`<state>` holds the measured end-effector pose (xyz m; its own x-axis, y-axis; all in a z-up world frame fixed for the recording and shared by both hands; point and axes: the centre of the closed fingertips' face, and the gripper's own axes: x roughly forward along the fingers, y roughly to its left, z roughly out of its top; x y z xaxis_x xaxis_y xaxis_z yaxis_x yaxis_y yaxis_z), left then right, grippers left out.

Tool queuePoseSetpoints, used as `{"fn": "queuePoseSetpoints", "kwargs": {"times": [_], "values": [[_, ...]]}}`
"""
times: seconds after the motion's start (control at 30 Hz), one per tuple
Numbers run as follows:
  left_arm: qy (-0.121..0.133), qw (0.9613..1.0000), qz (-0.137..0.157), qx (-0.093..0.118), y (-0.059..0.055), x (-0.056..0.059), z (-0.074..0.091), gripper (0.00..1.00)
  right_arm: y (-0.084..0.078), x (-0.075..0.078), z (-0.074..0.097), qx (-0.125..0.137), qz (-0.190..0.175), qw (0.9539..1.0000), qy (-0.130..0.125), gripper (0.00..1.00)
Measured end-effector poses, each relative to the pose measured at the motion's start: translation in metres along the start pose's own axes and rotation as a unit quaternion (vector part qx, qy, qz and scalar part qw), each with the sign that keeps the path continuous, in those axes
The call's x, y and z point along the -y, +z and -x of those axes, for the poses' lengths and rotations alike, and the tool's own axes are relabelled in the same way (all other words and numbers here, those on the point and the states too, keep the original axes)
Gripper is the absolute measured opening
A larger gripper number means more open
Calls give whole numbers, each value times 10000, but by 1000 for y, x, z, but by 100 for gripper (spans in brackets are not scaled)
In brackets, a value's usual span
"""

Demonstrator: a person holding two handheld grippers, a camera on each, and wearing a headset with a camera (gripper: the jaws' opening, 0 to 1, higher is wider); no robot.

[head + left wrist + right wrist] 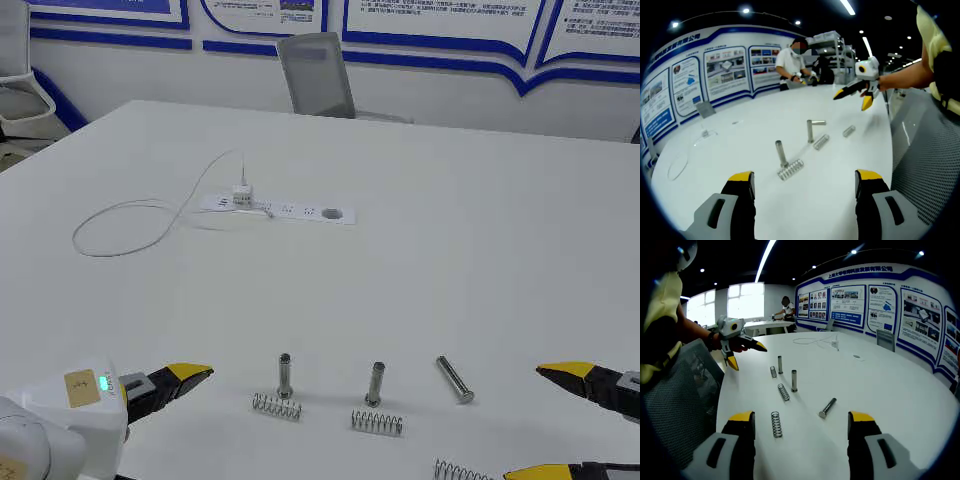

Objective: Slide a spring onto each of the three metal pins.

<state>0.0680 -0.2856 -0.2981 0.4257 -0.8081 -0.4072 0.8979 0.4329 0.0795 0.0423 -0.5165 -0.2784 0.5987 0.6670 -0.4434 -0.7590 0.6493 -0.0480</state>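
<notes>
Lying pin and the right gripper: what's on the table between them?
Nothing; in the right gripper view the table between lying pin and right gripper is bare.

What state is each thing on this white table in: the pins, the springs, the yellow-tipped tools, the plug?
Left silver metal pin: upright, bare.
Middle silver metal pin: upright, bare.
Right silver metal pin: lying down, bare.
Left coiled wire spring: lying loose.
Middle coiled wire spring: lying loose.
Right coiled wire spring: lying loose.
Left gripper: jaws open, empty.
Right gripper: jaws open, empty.
White charger: plugged into white power strip.
</notes>
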Motion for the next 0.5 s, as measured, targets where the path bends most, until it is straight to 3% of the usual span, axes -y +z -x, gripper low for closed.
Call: {"fn": "queuePoseSetpoints", "kwargs": {"times": [0.5], "values": [[-4, 10000, -38, 13, 2, 1, -1, 84, -1, 1, 3, -9, 15, 10000, -28, 76]]}}
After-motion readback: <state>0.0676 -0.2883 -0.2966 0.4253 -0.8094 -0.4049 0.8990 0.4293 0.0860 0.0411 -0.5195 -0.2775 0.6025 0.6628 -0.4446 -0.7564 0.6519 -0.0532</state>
